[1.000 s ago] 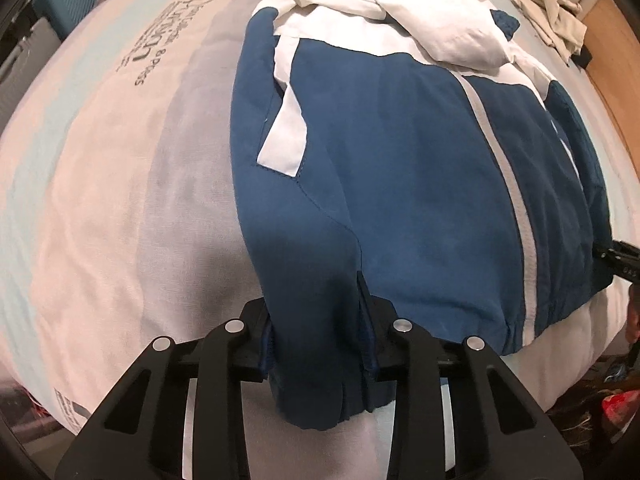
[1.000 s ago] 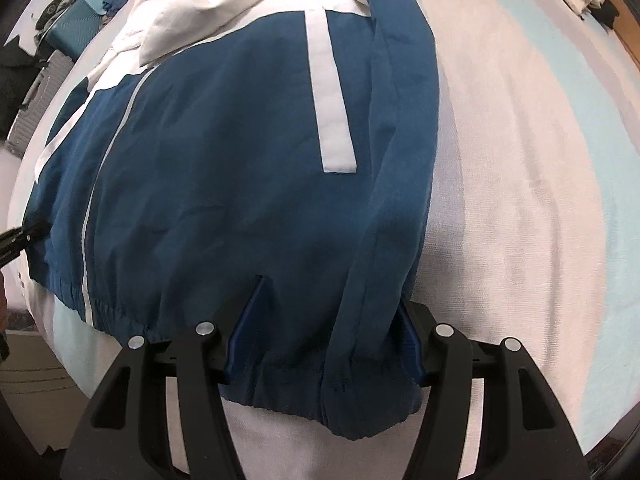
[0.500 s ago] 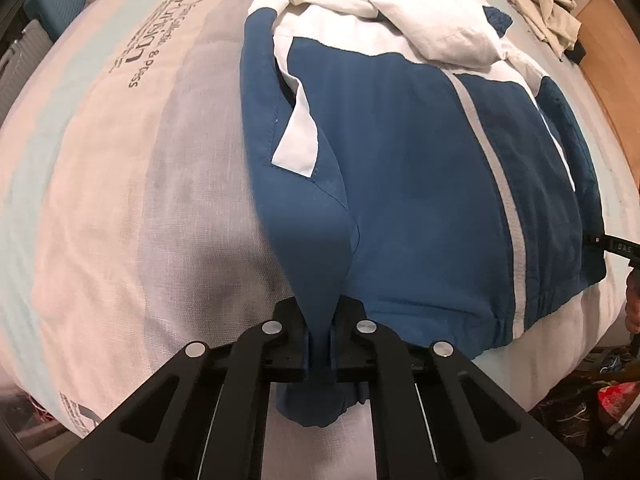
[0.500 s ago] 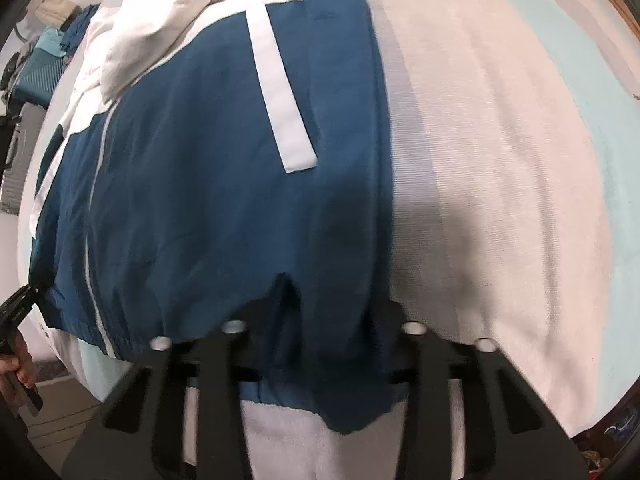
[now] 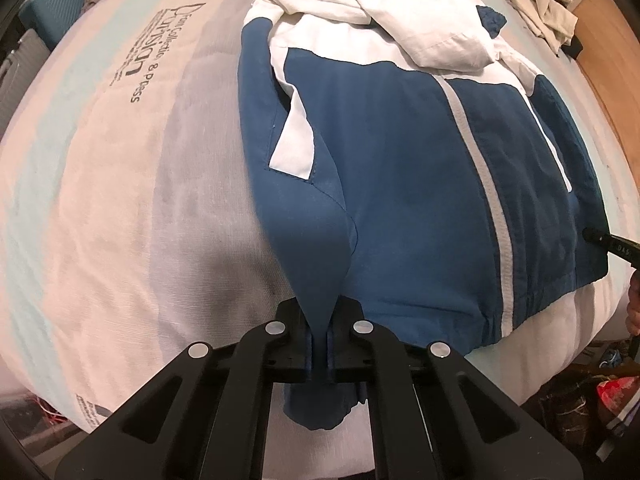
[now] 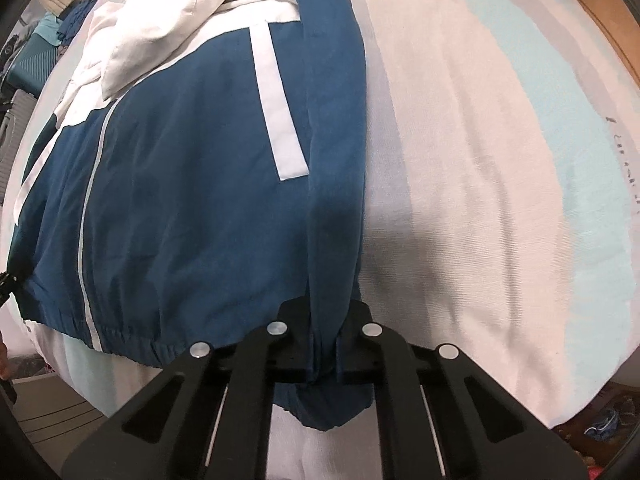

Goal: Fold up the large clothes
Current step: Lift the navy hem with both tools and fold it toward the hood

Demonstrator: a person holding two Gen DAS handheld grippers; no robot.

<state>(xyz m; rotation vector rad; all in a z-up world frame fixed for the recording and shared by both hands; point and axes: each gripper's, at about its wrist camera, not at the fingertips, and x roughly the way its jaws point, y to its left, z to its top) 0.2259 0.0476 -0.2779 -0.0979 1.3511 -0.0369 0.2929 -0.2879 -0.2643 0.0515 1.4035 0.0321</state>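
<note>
Lying spread across the bed (image 5: 120, 208), the blue and white jacket (image 5: 400, 184) had its hem at the bed's near edge and its white hood (image 5: 416, 28) bunched up toward the far edge. The left gripper (image 5: 319, 354) had its jaws drawn tight on a peak of blue cloth at the jacket's lower left corner, the fabric rising into a narrow ridge between them and a loose end hanging below. A white pocket strip (image 5: 294, 148) sat just beyond that ridge, partly folded over.

At the other lower corner the right gripper (image 6: 322, 360) had its jaws pinched narrow on the blue side seam at the hem, cloth drooping beneath them over the near edge of the bed. A long white pocket strip (image 6: 276, 104) ran up the panel beside that seam, and a pale zipper line (image 6: 86, 232) ran down the middle of the jacket to the gathered hem.

The bed cover showed broad bands of pale pink, grey and light blue, with dark printed lettering (image 5: 160, 52) on the left part. A crumpled beige garment (image 5: 544, 8) lay at the far right corner of the bed, well apart from the jacket. A teal case (image 6: 28, 60) stood beyond the bed's left side.
</note>
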